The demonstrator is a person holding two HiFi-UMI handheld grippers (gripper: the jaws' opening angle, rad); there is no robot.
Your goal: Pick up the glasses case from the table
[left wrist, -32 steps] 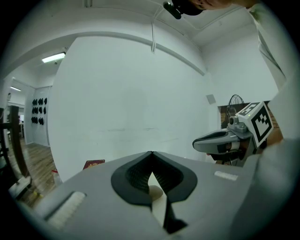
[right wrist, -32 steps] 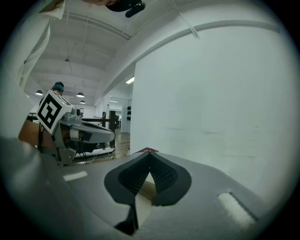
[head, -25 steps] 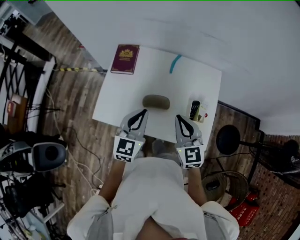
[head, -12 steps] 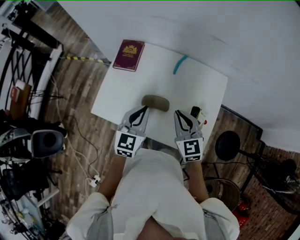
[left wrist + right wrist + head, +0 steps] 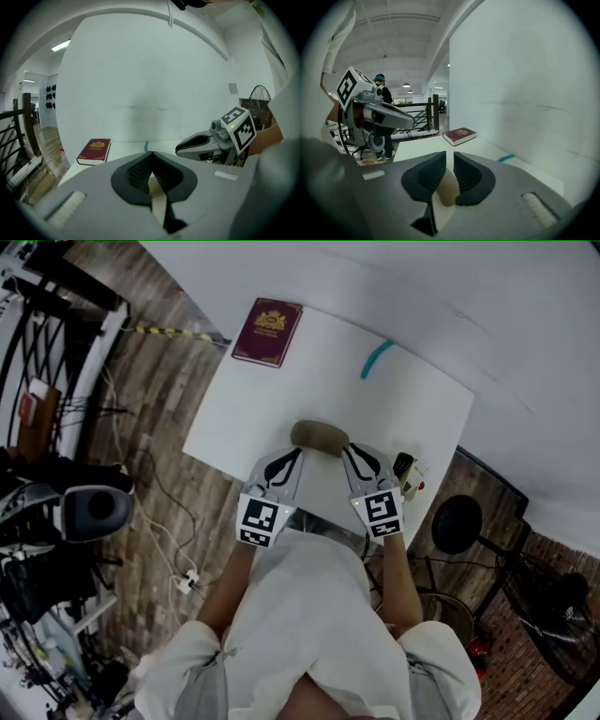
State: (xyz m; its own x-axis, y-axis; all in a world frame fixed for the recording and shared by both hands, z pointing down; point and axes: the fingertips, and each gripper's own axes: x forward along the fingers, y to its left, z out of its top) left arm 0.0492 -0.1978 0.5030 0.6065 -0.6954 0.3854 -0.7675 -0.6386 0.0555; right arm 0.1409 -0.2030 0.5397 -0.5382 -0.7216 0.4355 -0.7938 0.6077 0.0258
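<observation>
Right gripper view shows the right gripper (image 5: 450, 157) with ribbed black jaws a narrow slit apart, framing the smooth, rounded tan glasses case (image 5: 447, 190). The left gripper (image 5: 149, 154) has its jaws pressed together at the case's other end, near the white counter's (image 5: 262, 399) front edge.

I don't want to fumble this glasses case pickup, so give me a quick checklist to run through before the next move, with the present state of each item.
1. Glasses case lies alone on the table: ok.
2. Both grippers at the case: ok, one tip at each end in the head view.
3. Left gripper ready to take the case: not ok, its jaw tips are together.
4. Right gripper firm on the case: cannot tell. Its jaws stand a narrow gap apart and the case shows in it.
5. Maroon book and teal object clear of the lift: ok, both lie farther back.
</observation>
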